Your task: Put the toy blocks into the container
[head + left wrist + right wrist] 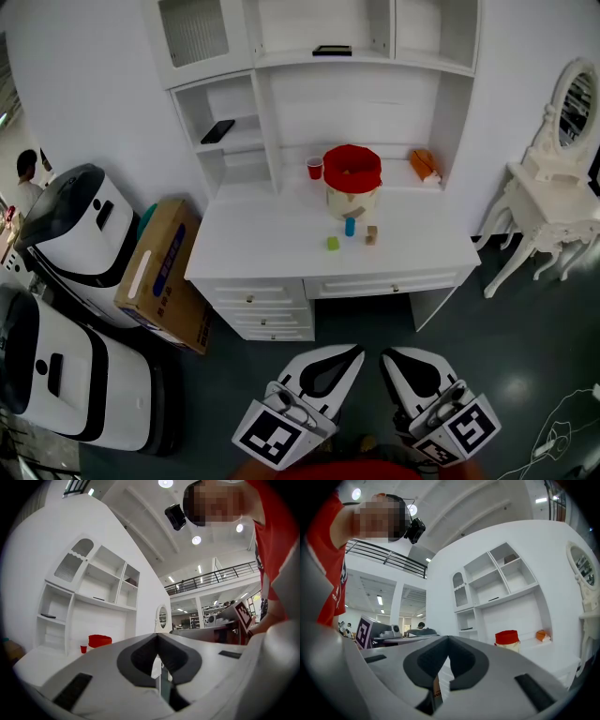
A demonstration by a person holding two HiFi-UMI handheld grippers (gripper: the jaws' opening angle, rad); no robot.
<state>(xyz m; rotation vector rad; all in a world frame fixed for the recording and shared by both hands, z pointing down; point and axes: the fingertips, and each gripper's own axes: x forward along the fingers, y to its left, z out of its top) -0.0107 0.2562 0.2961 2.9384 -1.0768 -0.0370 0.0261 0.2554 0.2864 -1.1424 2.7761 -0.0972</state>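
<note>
Mid-frame, the white desk [272, 246] bears the red-topped container [352, 178]; a green block [332, 243], blue block [350, 226] and tan block [371, 234] stand just below it; over the dark floor [506, 337] at lower centre, the left gripper [351, 352] and right gripper [388, 357] hang with jaws pressed together.

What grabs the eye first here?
The red-rimmed container stands on the white desk, with a green block, blue block and tan block just in front. Low in the head view, the left gripper and right gripper hang side by side short of the desk, both shut, empty.
</note>
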